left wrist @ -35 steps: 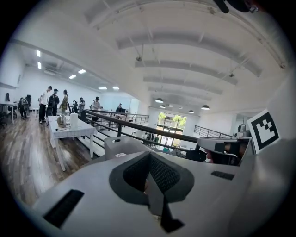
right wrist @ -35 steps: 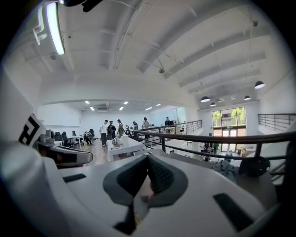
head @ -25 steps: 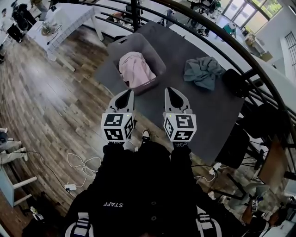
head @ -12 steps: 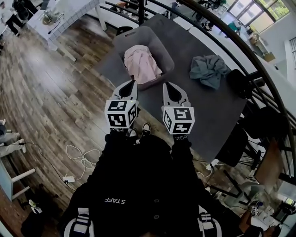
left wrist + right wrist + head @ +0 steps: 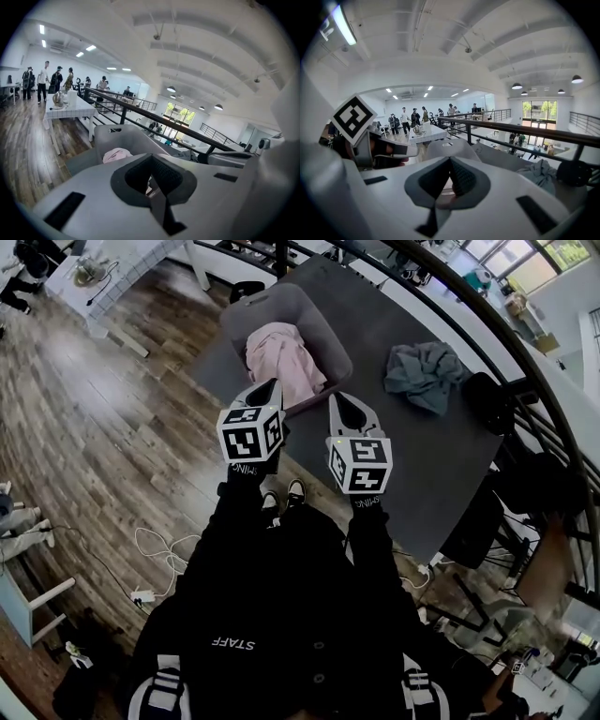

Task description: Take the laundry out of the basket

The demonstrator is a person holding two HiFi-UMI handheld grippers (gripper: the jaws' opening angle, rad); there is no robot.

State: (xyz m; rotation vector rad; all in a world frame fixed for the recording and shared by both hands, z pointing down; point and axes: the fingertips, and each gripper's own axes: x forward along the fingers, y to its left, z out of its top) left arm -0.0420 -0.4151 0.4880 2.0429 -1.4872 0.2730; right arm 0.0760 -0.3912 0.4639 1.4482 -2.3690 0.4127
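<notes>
- Pink garment (image 5: 281,357) heaped in basket (image 5: 323,329), twelve o'clock ahead; looks soft, light, floppy; pinch a raised top fold
- Left gripper (image 5: 272,385), right gripper (image 5: 336,399): jaws together; both empty

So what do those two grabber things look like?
The left gripper and right gripper are pale grey pointed wedges with dark padded insides. Each carries a white cube with black square markers. The person's sleeves are black.
</notes>
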